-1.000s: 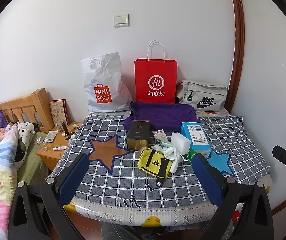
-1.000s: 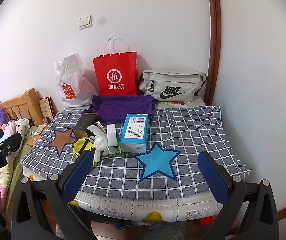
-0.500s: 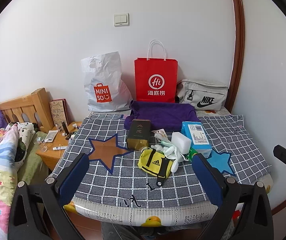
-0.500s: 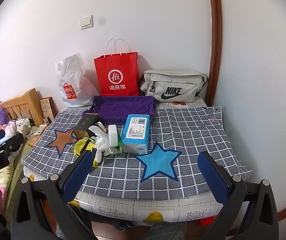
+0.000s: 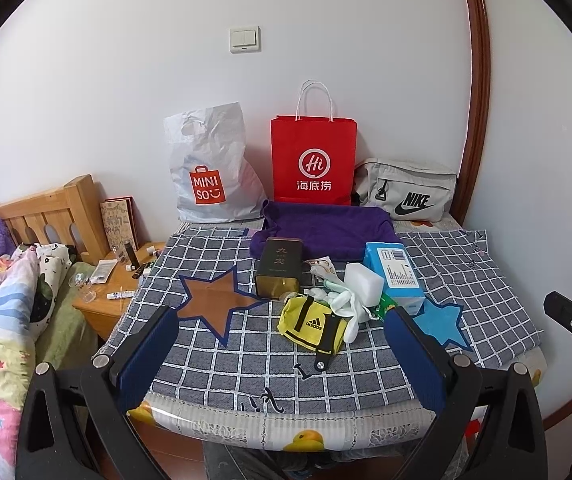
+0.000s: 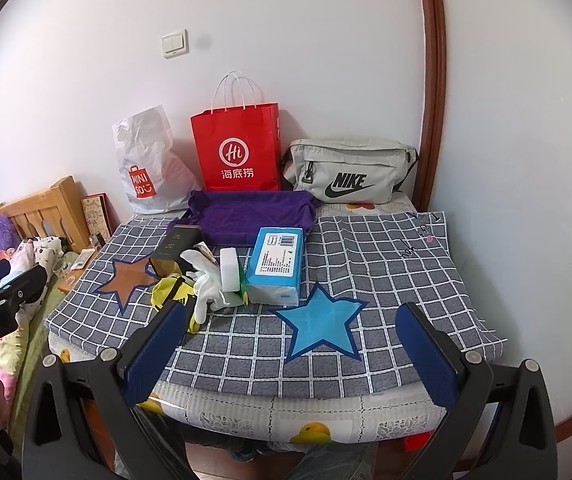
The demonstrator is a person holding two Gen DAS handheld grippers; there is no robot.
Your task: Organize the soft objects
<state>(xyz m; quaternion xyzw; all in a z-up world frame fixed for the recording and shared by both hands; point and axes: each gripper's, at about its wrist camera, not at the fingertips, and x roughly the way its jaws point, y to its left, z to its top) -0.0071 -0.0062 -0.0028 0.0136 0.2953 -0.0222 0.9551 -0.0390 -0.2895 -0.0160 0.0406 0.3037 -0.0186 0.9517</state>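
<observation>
Honestly not much had changed over the last second: both views sat almost exactly where they had been, maybe nudged a hair, and nothing on the bed had shifted. So my read was that the sorting hadn't started yet and this was still the lining-up stage.

Nearest the lens in the left wrist view, the left hand-held gripper (image 5: pixel 282 356) was spread wide with nothing between its blue pads, low in the frame. Same story in the right wrist view: the right hand-held gripper (image 6: pixel 289 350) was wide open and empty, hanging over the near edge of the bed (image 6: pixel 365 408).

Just past the left one's pads, dead centre of the frame, lay the yellow pouch (image 5: pixel 311 326), with the white gloves (image 5: pixel 347 306) touching its right side. Right behind those sat the white sponge (image 5: pixel 361 288) and the blue tissue pack (image 5: pixel 395 276), then the dark tin (image 5: pixel 280 268) a bit to the left. All of it was bunched together on the checked blanket (image 5: pixel 246 344).

From the right one, that same pile sat left of centre, beyond its left pad, so I'd guess the left was better placed for a first grab.

Further back, the purple towel (image 5: pixel 325 226) lay flat. Against the wall at the top stood the white plastic bag (image 5: pixel 210 168), the red paper bag (image 5: pixel 313 164) and the grey waist bag (image 5: pixel 409 190).
</observation>
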